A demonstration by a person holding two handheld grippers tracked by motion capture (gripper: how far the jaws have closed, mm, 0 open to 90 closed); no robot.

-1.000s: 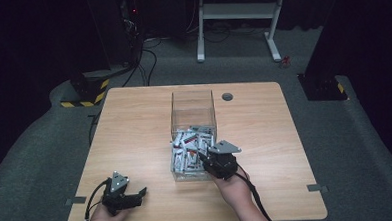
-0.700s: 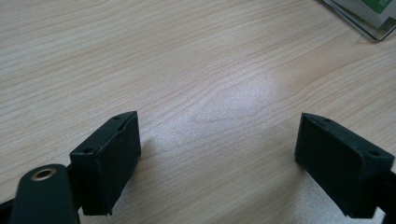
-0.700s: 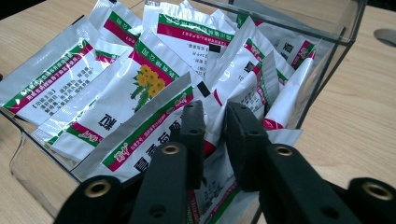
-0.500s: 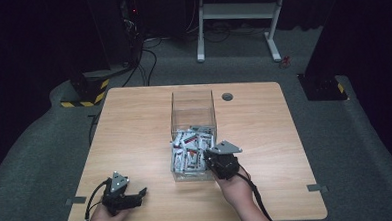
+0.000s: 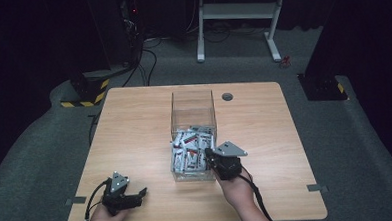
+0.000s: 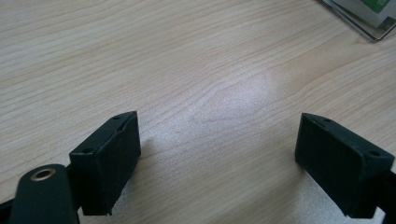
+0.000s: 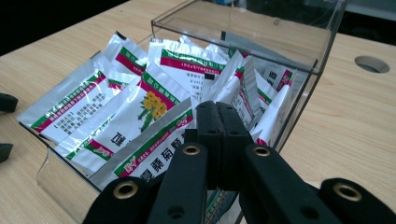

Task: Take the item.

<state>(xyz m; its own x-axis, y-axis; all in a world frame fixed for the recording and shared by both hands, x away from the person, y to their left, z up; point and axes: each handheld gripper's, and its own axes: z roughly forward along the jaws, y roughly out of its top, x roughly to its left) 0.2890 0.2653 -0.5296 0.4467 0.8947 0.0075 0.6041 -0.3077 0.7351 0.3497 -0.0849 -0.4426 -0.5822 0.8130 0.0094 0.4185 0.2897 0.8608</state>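
Right gripper (image 7: 217, 140) jaws just closed, pinching a sachet (image 7: 144, 154) edge in the clear box (image 7: 299, 93). Left gripper (image 6: 219, 158) spread wide, resting on desk (image 6: 187, 56).

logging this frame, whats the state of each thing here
clear box: open on top, upright, its near half heaped with sachets
sachets: sealed, piled loosely
right tongs: just closed, jaws together at the box's near end, possibly pinching a sachet's edge
left tongs: open, over bare table
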